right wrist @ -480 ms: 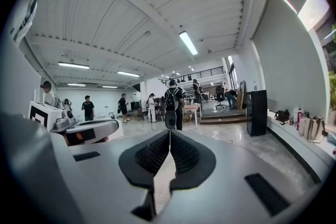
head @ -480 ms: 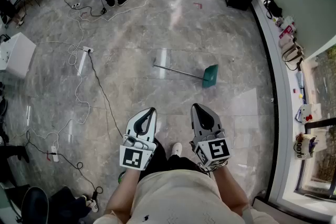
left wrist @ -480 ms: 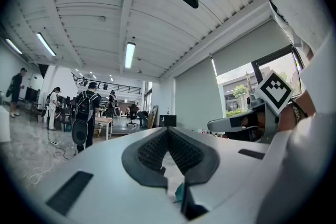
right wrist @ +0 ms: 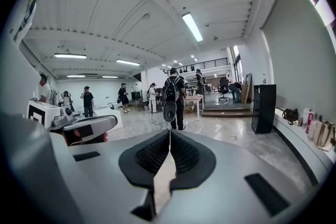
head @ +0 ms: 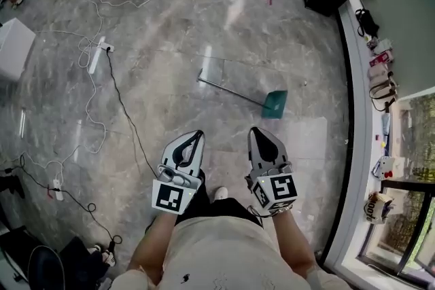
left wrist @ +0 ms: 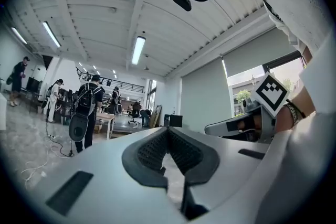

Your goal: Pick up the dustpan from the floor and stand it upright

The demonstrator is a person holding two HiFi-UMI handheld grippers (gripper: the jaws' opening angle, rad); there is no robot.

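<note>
The dustpan [head: 274,104] lies flat on the floor [head: 170,44], its green pan toward the floor's right edge, near the white ledge [head: 357,112], and its thin metal handle [head: 231,91] running back to the left. It is well ahead of the person and nothing touches it. Both tools hang low in front of the body. The left hand-held gripper [head: 198,136] has its jaws pressed together on nothing, and so does the right hand-held gripper [head: 253,132]. The pickup looks not yet begun. The jaws must spread before either reaches the handle, or they will only knock it along the polished stone. The handle looks slim and smooth, so a pinch far from the pan would likely let the pan's weight swing it round in the pads. Once it is stood up, the glossy floor may let the base slide out. Loose cables [head: 102,98] trail across the floor's left side, a snag if the person steps that way.
</note>
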